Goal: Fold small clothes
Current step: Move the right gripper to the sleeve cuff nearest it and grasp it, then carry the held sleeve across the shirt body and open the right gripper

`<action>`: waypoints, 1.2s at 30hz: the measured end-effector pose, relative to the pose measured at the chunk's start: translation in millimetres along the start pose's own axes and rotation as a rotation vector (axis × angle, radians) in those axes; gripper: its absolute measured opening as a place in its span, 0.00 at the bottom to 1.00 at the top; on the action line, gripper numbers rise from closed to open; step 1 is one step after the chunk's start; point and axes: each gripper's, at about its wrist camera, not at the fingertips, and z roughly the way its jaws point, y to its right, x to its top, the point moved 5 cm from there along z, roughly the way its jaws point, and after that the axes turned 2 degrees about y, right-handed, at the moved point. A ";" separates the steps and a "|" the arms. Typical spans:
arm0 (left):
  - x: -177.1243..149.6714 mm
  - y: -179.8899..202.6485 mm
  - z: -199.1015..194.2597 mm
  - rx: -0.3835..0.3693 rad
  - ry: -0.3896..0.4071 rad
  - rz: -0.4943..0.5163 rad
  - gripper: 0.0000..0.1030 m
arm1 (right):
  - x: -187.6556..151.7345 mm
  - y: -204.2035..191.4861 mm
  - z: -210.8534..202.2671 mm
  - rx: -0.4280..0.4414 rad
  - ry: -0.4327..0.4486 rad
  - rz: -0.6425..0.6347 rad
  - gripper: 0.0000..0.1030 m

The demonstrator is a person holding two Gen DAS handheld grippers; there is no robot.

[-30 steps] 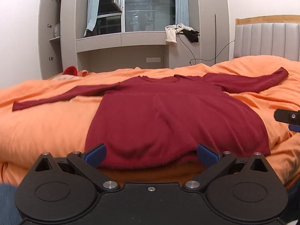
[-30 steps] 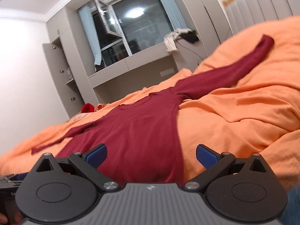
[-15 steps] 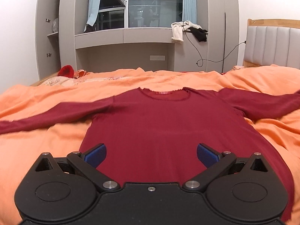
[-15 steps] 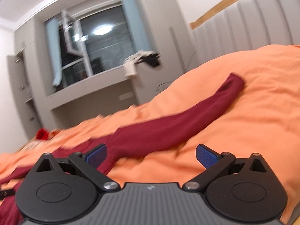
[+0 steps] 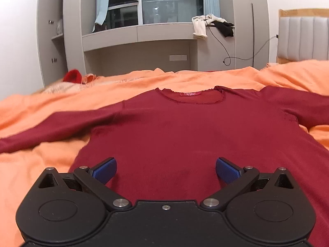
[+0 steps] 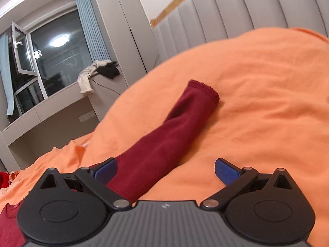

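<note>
A dark red long-sleeved sweater (image 5: 185,131) lies flat, front up, on the orange bedspread (image 5: 41,168), both sleeves spread sideways and the neckline (image 5: 190,97) away from me. My left gripper (image 5: 166,169) hovers open over the sweater's lower body, nothing between its blue pads. In the right wrist view the sweater's right sleeve (image 6: 174,135) stretches up to its cuff (image 6: 203,88). My right gripper (image 6: 165,170) is open above that sleeve, with the cloth passing by the left pad (image 6: 105,169). Whether it touches the cloth is unclear.
Grey cabinets and a window ledge (image 5: 139,35) stand beyond the bed, with white and black clothes (image 5: 211,24) draped on it and a cable hanging down. A red item (image 5: 72,76) lies at the bed's far left. A padded grey headboard (image 6: 226,16) rises on the right.
Both grippers have moved forward. The left one went from the hem to over the sweater's body. The right one swung right, from the sweater's side along the sleeve towards the cuff.
</note>
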 end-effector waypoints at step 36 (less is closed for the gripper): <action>-4.5 4.1 -4.9 0.126 0.034 0.008 1.00 | 5.8 -171.9 5.0 0.063 0.347 -0.221 0.09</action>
